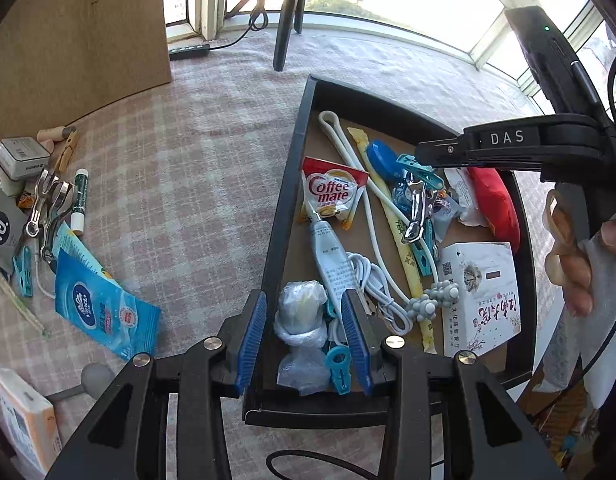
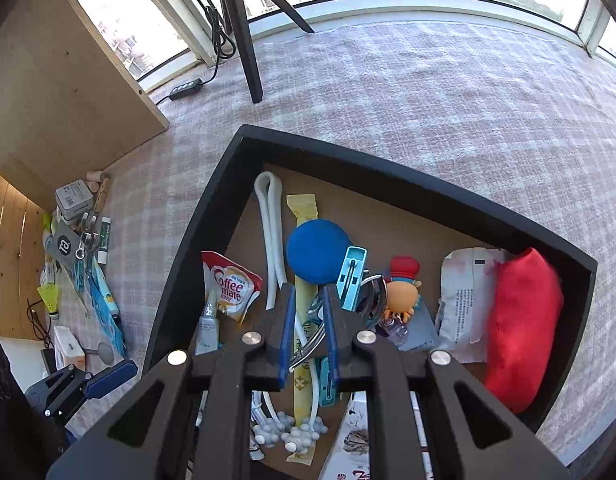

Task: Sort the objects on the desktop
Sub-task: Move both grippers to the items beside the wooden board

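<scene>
Desktop objects sit in two lots: most lie inside a black tray [image 1: 286, 168] on a checked cloth [image 1: 212, 152], rest are heaped on the cloth at far left.

L gripper [image 1: 304, 338] points down over tray's near corner, jaws apart, straddling a clear plastic-wrapped bundle [image 1: 300, 312] w/o pressing it; one pad is over the tray wall.

R gripper [image 2: 308, 330] hangs over mid-tray, jaws nearly together, clamped on a metal clip [image 2: 308, 346]. In left view the clip [image 1: 418, 212] dangles from its tips.

In tray: Coffee mate sachet [image 1: 334, 196], white tube [image 1: 332, 256], white cable [image 1: 374, 280], yellow stick pack [image 2: 304, 216], blue disc [image 2: 318, 250], teal peg [image 2: 352, 276], red pouch [image 2: 522, 320], white box [image 1: 480, 292].

Outside, left: blue tissue pack [image 1: 104, 308], lip balm [image 1: 79, 200], more metal clips [image 1: 48, 208].
</scene>
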Motion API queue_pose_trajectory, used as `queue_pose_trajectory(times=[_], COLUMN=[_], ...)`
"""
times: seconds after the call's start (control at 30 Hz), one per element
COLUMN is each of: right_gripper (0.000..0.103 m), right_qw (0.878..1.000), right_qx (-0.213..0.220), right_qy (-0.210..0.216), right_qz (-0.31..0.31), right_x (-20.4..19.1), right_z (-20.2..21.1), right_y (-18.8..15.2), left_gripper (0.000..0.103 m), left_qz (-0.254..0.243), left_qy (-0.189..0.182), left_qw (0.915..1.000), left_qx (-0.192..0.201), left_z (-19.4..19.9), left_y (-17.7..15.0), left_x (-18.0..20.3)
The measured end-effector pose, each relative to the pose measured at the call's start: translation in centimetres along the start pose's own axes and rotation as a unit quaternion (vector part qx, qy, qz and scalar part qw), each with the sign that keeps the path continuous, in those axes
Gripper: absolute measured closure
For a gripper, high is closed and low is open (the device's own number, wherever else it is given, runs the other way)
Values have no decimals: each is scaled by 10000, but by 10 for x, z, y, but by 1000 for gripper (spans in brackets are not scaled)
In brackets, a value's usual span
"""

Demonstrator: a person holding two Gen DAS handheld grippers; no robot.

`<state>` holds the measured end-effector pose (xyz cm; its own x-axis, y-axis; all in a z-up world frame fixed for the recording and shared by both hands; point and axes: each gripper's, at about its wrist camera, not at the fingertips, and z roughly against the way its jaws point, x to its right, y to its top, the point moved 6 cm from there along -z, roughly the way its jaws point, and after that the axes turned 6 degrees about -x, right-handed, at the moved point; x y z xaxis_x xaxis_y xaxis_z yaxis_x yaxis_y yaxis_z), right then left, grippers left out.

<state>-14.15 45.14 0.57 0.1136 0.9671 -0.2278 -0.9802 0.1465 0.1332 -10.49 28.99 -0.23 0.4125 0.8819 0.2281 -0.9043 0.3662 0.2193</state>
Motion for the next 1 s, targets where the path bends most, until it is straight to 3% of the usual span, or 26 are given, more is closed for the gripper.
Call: queue_pose_trajectory(times=[0.17,0.47,0.83,1.0], right_gripper=[88,76,68,68], right_qw=[9995,9963,9918,9902], right_qx=[-74,-65,-193,-228], right_qy=[65,73,310,417], right_qz=[299,850,1221,1317], right_x=[-29,-85,-158,-195], right_z=[-5,0,-12,-25], right_y=[-3,-8,-55,-67], left_gripper=[65,64,63,63], left_qz=[241,827,1578,1841], left_qy=[148,398,856,910], left_qw=[9996,9951,9822,9769], left_qx=[73,361,544,585], left_z=[11,48,93,105], left_y=[-11,-49,-118,-125], left_x=[-32,-102,-215,-257])
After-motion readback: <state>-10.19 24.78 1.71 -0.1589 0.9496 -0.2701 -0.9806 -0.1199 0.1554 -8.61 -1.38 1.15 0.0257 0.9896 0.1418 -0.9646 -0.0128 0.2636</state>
